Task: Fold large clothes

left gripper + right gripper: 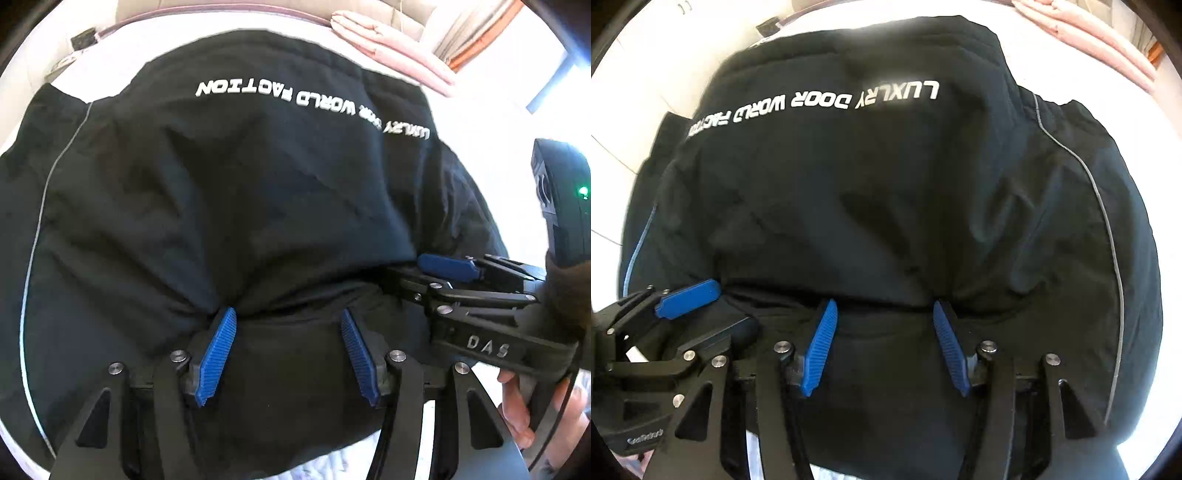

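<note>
While both tongs sit low, side by side at near hem: left tongs (288,325) spread wide, pads resting on fabric, nothing pinched. Right tongs (884,317) likewise wide, pads against fold edge. Black jacket (229,192), white lettering, spread on white bed (480,122), stretching ahead of both tongs. Pink bedding (391,44) beyond.

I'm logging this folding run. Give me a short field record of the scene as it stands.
garment: black jacket, white lettering, lying on white bed
left gripper: open, fingers at the near folded edge of the jacket
right gripper: open, at the same edge, beside the left
background: folded pink cloth on the far side of the bed
</note>
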